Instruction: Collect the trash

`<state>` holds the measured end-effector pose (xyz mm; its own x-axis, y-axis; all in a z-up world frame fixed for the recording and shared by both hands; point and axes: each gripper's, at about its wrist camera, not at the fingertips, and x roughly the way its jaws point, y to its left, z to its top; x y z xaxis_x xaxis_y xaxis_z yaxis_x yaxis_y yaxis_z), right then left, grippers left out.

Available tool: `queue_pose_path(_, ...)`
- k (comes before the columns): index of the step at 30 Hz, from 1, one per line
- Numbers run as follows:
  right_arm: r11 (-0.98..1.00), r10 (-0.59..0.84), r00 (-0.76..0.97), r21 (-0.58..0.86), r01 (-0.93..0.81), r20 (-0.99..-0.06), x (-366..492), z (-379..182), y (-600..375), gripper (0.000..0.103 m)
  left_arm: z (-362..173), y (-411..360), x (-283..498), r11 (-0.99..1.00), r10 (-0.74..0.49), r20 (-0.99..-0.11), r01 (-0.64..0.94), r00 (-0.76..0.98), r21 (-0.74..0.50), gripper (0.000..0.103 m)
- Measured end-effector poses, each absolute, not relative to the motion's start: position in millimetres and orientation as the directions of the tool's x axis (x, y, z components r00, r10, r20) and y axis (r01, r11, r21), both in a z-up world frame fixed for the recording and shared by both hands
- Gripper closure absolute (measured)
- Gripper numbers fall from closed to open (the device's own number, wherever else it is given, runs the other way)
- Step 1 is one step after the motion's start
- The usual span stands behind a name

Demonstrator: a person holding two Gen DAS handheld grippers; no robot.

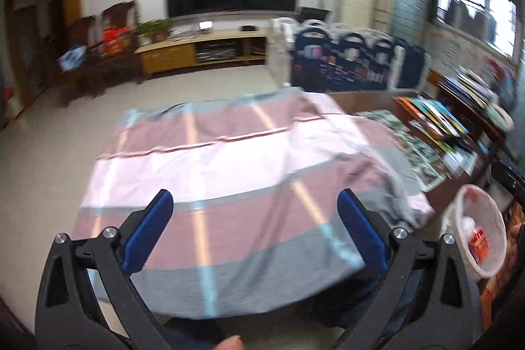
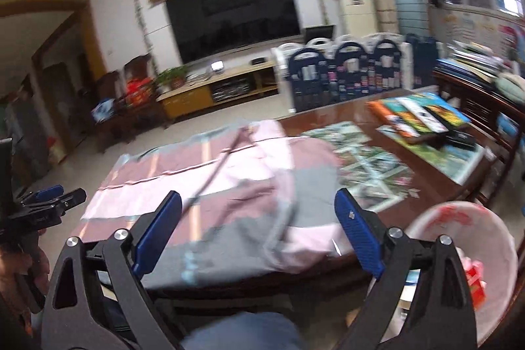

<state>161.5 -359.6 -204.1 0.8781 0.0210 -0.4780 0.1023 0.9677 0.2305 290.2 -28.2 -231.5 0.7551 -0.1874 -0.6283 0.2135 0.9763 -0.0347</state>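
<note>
Left gripper (image 1: 254, 235): jaws spread wide, blue pads (image 1: 147, 235) well apart, nothing between them. It hangs above the near edge of the striped cloth (image 1: 229, 166) that covers the near part of the table. Right gripper (image 2: 257, 233): jaws likewise wide and empty, held over the same cloth nearer its right end. In the right wrist view the left gripper appears at the far left edge, held in the person's hand.

Outward from the jaws: the cloth lies flat in pink, grey and brown bands, with some folds at its right end. No loose trash is visible on the cloth in either view; motion blur limits what small items can be told. Beyond the cloth's right edge the wooden table (image 2: 328, 120) carries a sheet of printed pictures (image 2: 361, 159) and a row of books (image 2: 416, 117).

Task item location: the waste bin (image 2: 502, 248), lined with a pale bag, stands low at the right, just beside the table corner. It holds red packaging (image 2: 475, 284) and some pale scraps.

Step in hand, as a judgement: both grippers are empty and held back from the work area, so this is either a search for the next piece or the end of collection; the task looks largely done.

Next move, if any trash remains: locate the piece, lower one gripper over it with jaws wide, close, then carry it right and release above the bin rim.
</note>
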Motion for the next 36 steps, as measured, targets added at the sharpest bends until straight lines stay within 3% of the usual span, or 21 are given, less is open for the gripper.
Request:
queue_pose_path(6,0.988,0.1,0.871,0.15,-0.03,-0.481,211,-204,-255,0.004,-253,51,298,0.993,-0.112,-0.641,0.06,0.76,-0.103,0.003)
queue_pose_path(12,0.989,0.144,0.823,0.109,-0.1,-0.55,231,-234,-210,0.004,-268,49,292,0.993,-0.102,-0.643,0.037,0.759,-0.114,0.003)
queue_pose_path(36,0.986,0.111,0.823,0.165,-0.022,-0.557,233,-244,-236,0.004,-267,36,280,0.995,-0.084,-0.627,0.032,0.774,-0.094,0.003)
